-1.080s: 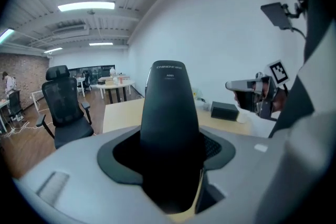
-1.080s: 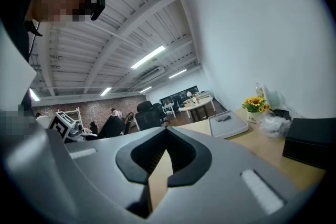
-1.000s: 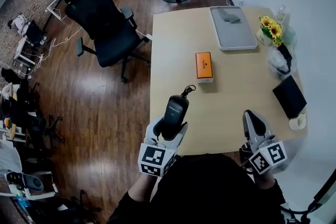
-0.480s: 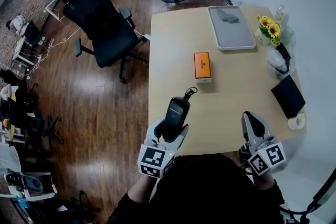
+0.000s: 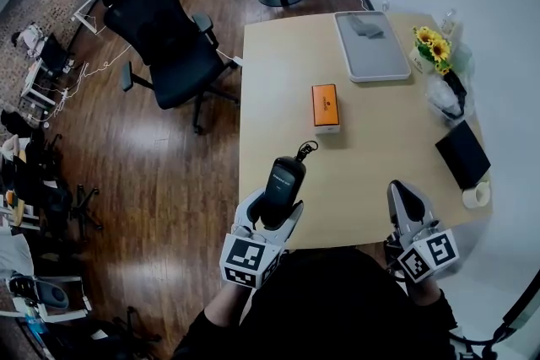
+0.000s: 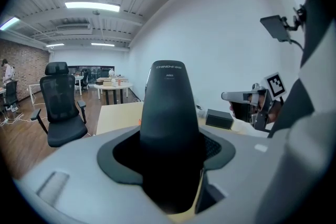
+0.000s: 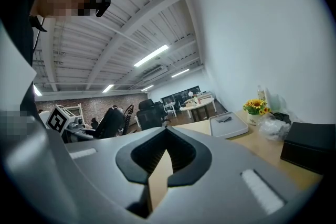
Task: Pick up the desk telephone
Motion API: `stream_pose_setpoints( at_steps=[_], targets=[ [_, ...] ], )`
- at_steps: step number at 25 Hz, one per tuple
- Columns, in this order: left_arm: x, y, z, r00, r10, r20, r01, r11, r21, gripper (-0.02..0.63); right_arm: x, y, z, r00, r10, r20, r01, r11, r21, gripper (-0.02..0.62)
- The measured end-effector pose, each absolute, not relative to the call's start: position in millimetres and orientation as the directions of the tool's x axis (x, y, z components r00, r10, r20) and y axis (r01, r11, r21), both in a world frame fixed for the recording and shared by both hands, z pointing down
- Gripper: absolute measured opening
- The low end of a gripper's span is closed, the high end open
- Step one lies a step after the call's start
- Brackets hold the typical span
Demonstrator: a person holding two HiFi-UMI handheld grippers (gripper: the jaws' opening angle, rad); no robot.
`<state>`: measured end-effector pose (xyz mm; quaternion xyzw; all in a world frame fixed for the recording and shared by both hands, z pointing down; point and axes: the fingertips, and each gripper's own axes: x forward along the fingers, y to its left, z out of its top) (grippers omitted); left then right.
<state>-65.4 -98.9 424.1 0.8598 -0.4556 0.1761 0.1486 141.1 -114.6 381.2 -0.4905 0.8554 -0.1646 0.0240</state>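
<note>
Hardly a shift from half a second ago: we still see the desk telephone (image 5: 283, 180) clamped in the left gripper (image 5: 272, 213), held over the near left edge of the table (image 5: 371, 156). Pale wood top, dark plank floor (image 5: 152, 173), an office chair (image 5: 164, 34) beyond. We can't read the print near its tip. It's a smooth black handset, upright. The right gripper (image 5: 403, 202) has its jaws together, empty.
</note>
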Motion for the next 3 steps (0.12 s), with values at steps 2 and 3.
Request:
stream_pose_setpoints(
  at_steps=[2,3],
  targets=[
    [-65.6,-98.5,425.3,0.520,-0.731,0.441,-0.839,-0.536,0.100,0.262,140.6,-114.0,381.8,-0.519,-0.846,0.121,-0.831,0.466,-0.305,0.000],
    [-65.5,-98.4,425.8,0.518,-0.732,0.442,-0.840,-0.532,0.104,0.262,140.5,-113.8,382.2,-0.519,-0.846,0.121,-0.830,0.466,-0.305,0.000]
  ],
)
